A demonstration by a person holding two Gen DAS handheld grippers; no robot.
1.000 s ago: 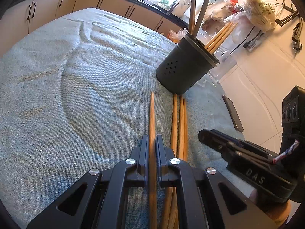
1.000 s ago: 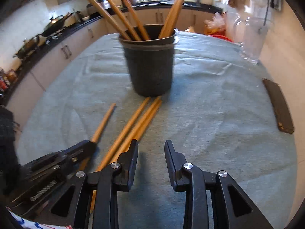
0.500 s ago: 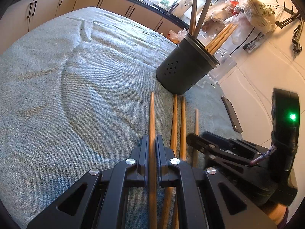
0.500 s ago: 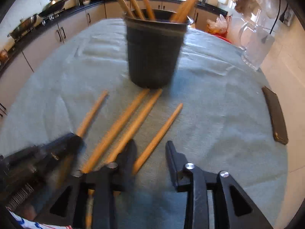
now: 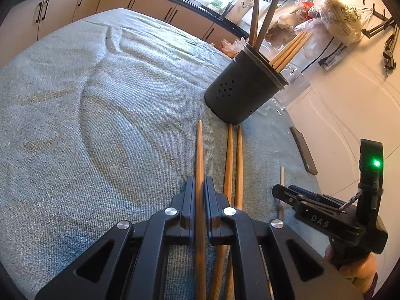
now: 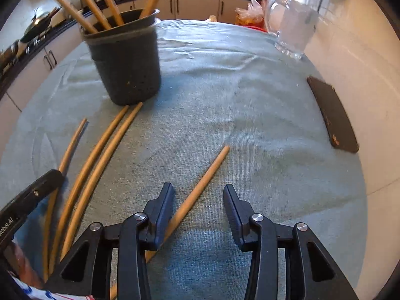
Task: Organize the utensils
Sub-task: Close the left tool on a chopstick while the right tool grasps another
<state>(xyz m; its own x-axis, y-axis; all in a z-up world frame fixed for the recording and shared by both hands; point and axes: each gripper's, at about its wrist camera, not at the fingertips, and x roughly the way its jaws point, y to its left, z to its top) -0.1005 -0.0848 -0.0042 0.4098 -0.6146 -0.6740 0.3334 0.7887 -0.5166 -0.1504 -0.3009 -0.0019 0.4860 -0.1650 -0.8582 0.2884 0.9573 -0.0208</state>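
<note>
A dark utensil holder (image 5: 242, 92) with several wooden sticks in it stands on the grey-green cloth. My left gripper (image 5: 199, 182) is shut on one long wooden stick (image 5: 199, 150) that lies flat and points at the holder. Two more sticks (image 5: 233, 162) lie side by side just right of it. A fourth stick (image 6: 207, 172) lies apart and aslant between the jaws of my right gripper (image 6: 198, 190). It is close to the left finger, and the jaws are closing without pressing on it. The holder (image 6: 127, 62) is at the upper left of the right wrist view.
A dark phone (image 6: 332, 115) lies near the table's right edge by the tiled wall. A clear glass jug (image 6: 292, 30) stands at the far right. Kitchen cabinets and a counter run behind the table. Plastic bags hang on the wall beyond the holder.
My right gripper has shifted right and down, and its jaws now stand wider. One stick has slid out of the bundle to the right and lies between them. The left gripper has stayed put.
</note>
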